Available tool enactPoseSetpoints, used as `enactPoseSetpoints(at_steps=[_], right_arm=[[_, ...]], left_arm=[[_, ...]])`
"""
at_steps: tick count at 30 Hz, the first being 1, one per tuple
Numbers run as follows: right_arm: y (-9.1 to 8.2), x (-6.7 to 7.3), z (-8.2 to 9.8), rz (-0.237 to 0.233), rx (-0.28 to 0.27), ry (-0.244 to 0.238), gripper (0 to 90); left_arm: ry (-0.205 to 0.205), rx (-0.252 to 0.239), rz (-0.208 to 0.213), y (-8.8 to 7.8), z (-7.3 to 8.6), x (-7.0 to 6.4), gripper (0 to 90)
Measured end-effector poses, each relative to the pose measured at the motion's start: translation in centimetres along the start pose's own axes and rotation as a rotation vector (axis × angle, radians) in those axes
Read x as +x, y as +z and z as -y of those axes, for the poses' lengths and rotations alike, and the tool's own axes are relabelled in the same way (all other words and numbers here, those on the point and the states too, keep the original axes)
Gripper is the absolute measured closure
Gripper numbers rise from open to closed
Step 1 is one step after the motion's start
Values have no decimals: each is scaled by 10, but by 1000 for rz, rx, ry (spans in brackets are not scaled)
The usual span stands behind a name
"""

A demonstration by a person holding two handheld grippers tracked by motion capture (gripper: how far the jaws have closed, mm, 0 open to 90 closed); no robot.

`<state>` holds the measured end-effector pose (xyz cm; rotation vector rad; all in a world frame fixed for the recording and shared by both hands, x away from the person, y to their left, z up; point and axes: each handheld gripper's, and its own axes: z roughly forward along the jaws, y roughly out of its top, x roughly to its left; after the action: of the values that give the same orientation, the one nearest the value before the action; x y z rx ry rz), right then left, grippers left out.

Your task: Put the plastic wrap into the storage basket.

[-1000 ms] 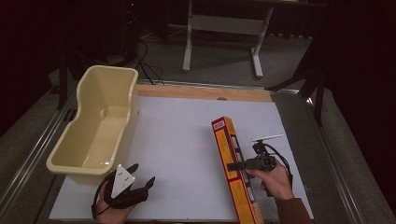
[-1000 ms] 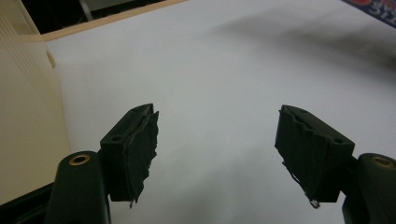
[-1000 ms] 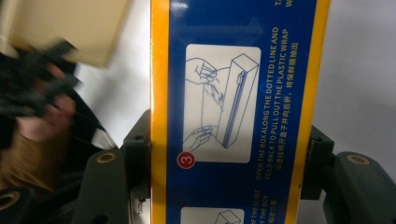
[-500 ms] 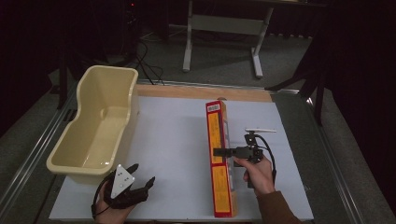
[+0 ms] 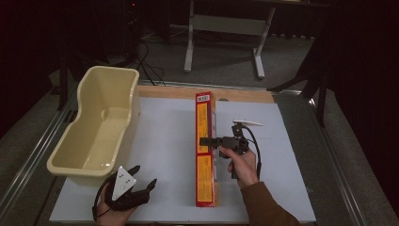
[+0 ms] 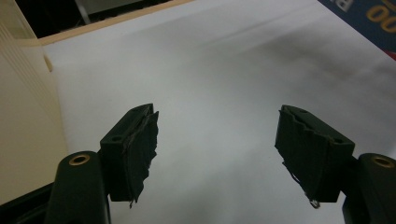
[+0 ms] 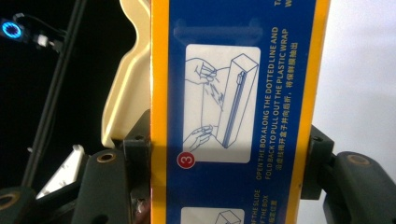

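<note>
A long orange and yellow plastic-wrap box [image 5: 206,155] lies lengthwise on the white sheet [image 5: 164,132], running from the near edge toward the far edge. My right gripper [image 5: 210,141] is shut across its middle, coming in from the right. In the right gripper view the box's blue printed side [image 7: 233,93] is clamped between both jaws of the right gripper [image 7: 229,172]. My left gripper [image 5: 143,181] rests at the near left with jaws wide apart. In its own view the left gripper [image 6: 217,135] holds nothing, over bare sheet.
A cream plastic tub [image 5: 94,127] stands at the left of the table, also close on the left as the tub wall [image 6: 23,116]. A wooden strip [image 5: 244,94] borders the far edge. A metal stand [image 5: 226,28] is on the floor beyond.
My right gripper has carried the box leftward and swung it straight, from slanted at the right to lined up near the middle. The left gripper has stayed put.
</note>
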<state>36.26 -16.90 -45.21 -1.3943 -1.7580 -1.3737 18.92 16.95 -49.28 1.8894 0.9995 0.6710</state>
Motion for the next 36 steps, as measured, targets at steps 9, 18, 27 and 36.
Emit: enactPoseSetpoints(at_steps=[9,18,27,36], right_arm=[[17,12,-21,-30,-34,41,392],[37,25,-42,-25,-61,34,392],[51,33,-53,-74,-73,65,392],[70,48,-69,-101,-73,65,392]], left_arm=[[-1,-4,3,0,0,0,292],[3,-8,2,0,0,-1,292],[3,-10,5,0,0,-3,292],[-1,-13,5,-1,0,-2,291]])
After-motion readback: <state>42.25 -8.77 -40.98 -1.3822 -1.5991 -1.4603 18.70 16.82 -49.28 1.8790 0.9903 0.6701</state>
